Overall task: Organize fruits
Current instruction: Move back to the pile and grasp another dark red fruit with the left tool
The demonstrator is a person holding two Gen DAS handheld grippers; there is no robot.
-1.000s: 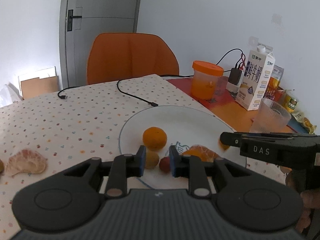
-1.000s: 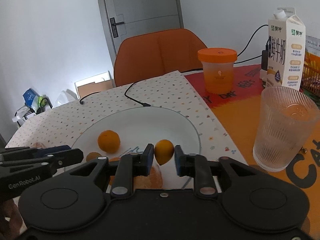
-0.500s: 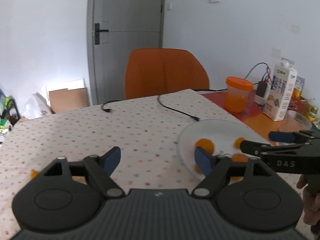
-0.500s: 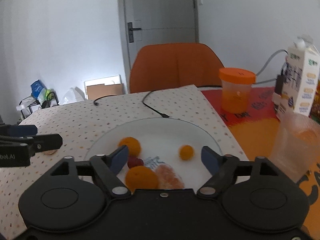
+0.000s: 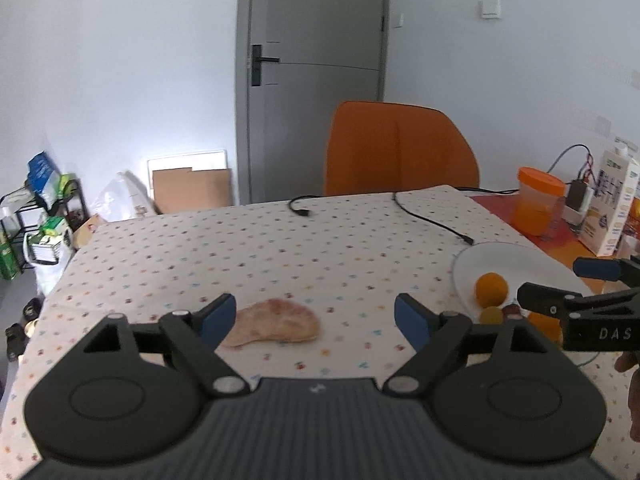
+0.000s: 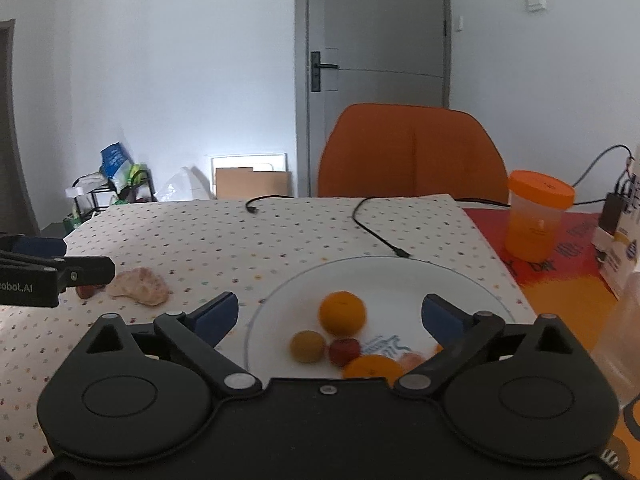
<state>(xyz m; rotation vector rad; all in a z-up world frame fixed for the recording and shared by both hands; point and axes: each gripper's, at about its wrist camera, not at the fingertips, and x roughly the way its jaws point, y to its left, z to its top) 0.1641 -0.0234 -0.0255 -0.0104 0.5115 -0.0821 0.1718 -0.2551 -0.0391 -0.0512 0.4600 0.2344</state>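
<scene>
A white plate (image 6: 448,280) on the dotted tablecloth holds an orange (image 6: 342,313), a small yellow fruit (image 6: 307,346), a small red fruit (image 6: 344,352), another orange (image 6: 372,366) and peeled segments. The plate also shows in the left wrist view (image 5: 520,260), at the right. A peeled pale citrus piece (image 5: 276,322) lies on the cloth, in front of my left gripper (image 5: 316,318), which is open and empty. In the right wrist view the piece (image 6: 138,284) lies left of the plate with a small red fruit (image 6: 86,291) beside it. My right gripper (image 6: 330,314) is open and empty above the plate's near side.
An orange chair (image 5: 400,148) stands behind the table. A black cable (image 6: 376,232) lies across the cloth. An orange-lidded cup (image 6: 536,216), a milk carton (image 5: 612,208) and a clear glass (image 6: 624,340) stand at the right. Bags and boxes sit on the floor at left.
Both grippers opened and pulled back and up. The right one let go of a small orange fruit onto the plate. The left one swung left from the plate to face the peeled citrus piece.
</scene>
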